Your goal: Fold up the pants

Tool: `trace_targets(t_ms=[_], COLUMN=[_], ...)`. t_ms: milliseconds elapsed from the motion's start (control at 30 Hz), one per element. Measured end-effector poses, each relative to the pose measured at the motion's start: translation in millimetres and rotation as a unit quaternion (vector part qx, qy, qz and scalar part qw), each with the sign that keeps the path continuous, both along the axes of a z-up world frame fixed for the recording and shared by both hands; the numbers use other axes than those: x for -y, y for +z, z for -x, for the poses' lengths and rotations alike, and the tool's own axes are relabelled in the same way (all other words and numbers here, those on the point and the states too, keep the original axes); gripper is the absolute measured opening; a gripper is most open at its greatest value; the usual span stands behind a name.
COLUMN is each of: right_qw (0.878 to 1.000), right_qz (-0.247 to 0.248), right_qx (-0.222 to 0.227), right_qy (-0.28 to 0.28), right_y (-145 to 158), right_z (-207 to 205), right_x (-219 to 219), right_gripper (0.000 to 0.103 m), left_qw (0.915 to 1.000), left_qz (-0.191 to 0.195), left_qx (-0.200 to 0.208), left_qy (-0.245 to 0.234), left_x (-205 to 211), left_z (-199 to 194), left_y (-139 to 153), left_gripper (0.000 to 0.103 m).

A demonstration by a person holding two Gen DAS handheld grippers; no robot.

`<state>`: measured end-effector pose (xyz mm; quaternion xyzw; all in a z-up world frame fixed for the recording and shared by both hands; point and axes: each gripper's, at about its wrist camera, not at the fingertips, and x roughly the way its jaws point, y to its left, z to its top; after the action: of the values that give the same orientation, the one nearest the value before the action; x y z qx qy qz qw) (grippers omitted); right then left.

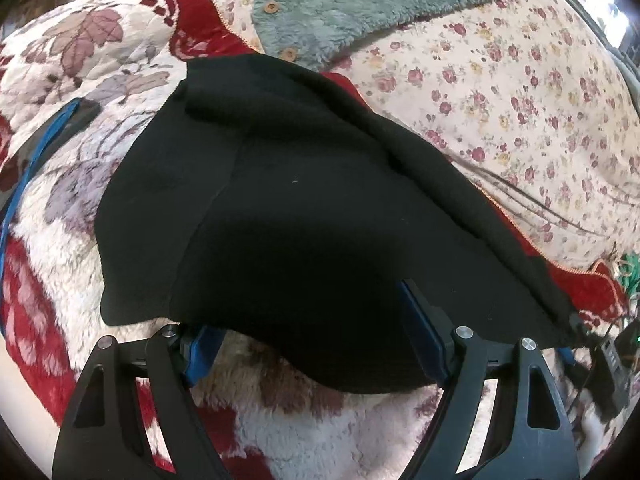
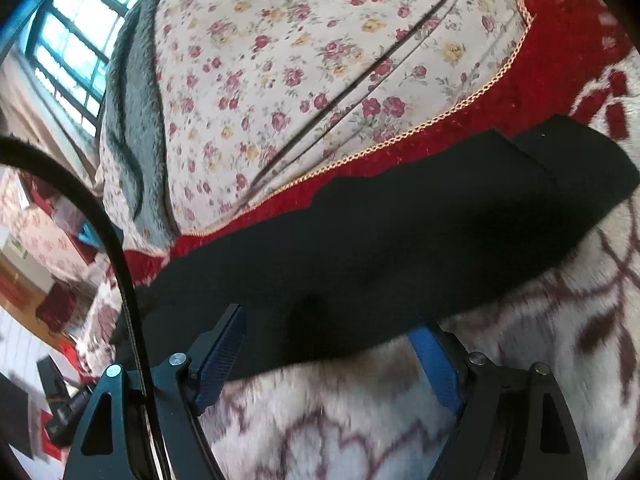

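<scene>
Left tongs (image 1: 312,344) wide apart, straddling near edge of black fleece pants (image 1: 288,200); right tongs (image 2: 328,356) likewise apart. Only left view shows grey-green buttoned fleece jacket (image 1: 344,8) at 12 o'clock.

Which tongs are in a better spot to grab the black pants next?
Probably the left tongs: open, with the pants hem draped over both fingers. The right tongs are open too, similarly close.

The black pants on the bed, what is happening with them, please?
A person is folding the black pants using a handheld gripper in each hand. The pants lie on a plush red-and-white blanket, partly folded. The left gripper and right gripper are both open at the near edge of the fabric; whether either touches it, I cannot tell. A grey-green fleece garment lies farther away on a floral sheet.
</scene>
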<state>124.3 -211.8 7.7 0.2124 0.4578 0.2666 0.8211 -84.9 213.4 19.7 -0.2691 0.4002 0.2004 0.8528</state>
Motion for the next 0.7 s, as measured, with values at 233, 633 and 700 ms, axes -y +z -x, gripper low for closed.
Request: trace_targets(t_ms=[233, 633, 700], right_qw=[1.000, 0.998, 0.997], right_qz=[-0.025, -0.016, -0.016], right_qx=[-0.005, 0.046, 0.052], right_qy=[-0.004, 0.034, 0.046], right_y=[-2.5, 38.3, 45.9], right_z=[-4.4, 56.5, 74.0], right_x=[4.1, 4.7, 5.0], right_gripper=[0.009, 0.005, 0.005], left_qw=[0.9987, 0.9952, 0.9950], left_qz=[0.030, 0.020, 0.019], left_qx=[0.032, 0.073, 0.073], left_qy=[-0.024, -0.062, -0.065], left_x=[-14.4, -30.8, -34.6], left_z=[0.4, 24.8, 36.8], left_y=[3.3, 46.2, 52.2], left_gripper=[0.014, 0.009, 0.009])
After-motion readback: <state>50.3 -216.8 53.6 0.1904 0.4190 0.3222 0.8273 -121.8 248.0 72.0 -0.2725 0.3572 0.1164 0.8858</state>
